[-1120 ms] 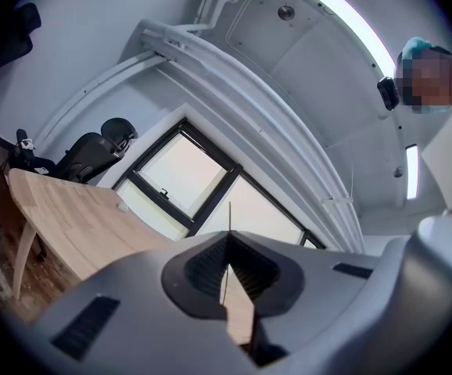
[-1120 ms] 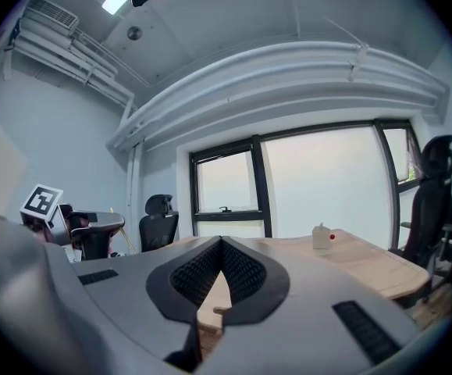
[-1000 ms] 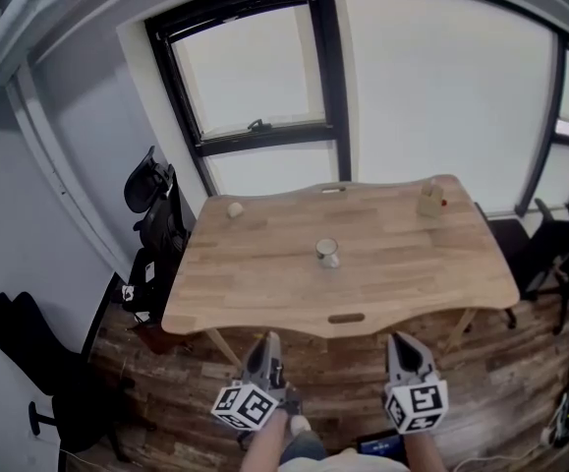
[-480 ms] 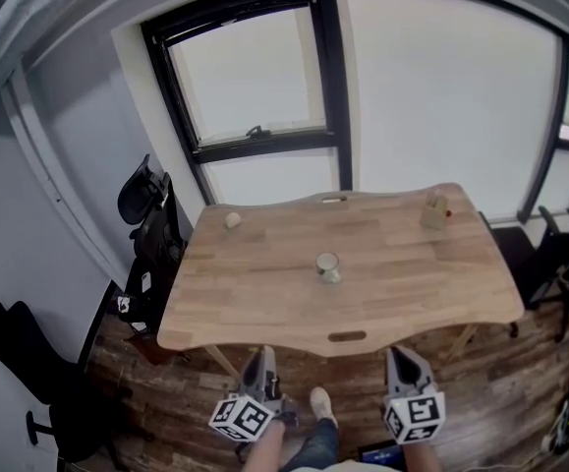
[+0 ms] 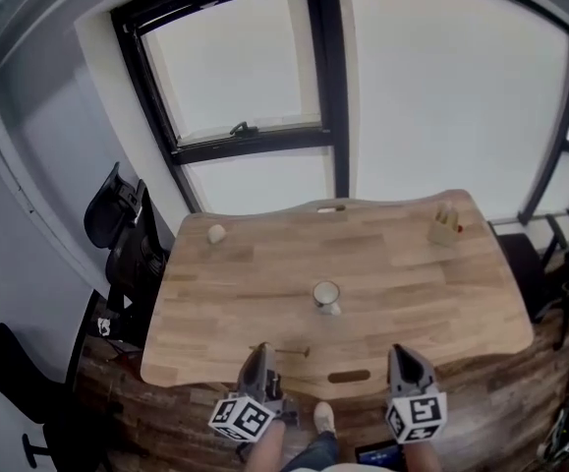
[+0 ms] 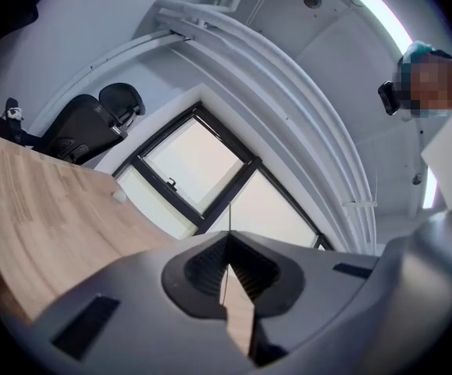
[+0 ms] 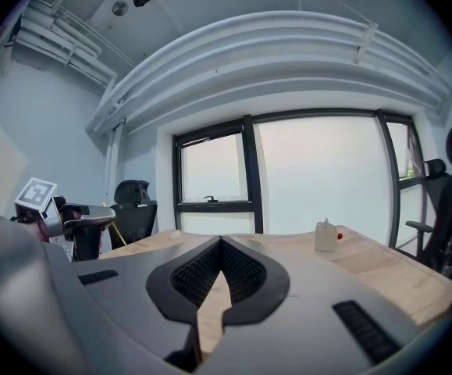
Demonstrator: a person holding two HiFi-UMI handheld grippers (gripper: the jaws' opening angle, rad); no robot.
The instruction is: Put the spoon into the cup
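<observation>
A small white cup (image 5: 326, 295) stands upright near the middle of the wooden table (image 5: 412, 283). A thin dark spoon (image 5: 284, 350) lies flat near the table's front edge, ahead of the cup and to its left. My left gripper (image 5: 260, 350) is shut and empty, with its tip at the front edge close to the spoon's left end. My right gripper (image 5: 400, 352) is also shut and empty, at the front edge to the right of the spoon. In the left gripper view the left gripper (image 6: 227, 235) has its jaws together, and in the right gripper view so does the right gripper (image 7: 220, 240).
A small pale lump (image 5: 216, 233) lies at the table's back left. A pale block with a red bit (image 5: 445, 226) stands at the back right. A black office chair (image 5: 117, 229) is left of the table. Large windows rise behind it.
Both grippers and the head view have come forward to the table. The grippers' tips now reach its front edge, and the spoon has come into sight. Both jaws stay shut.
</observation>
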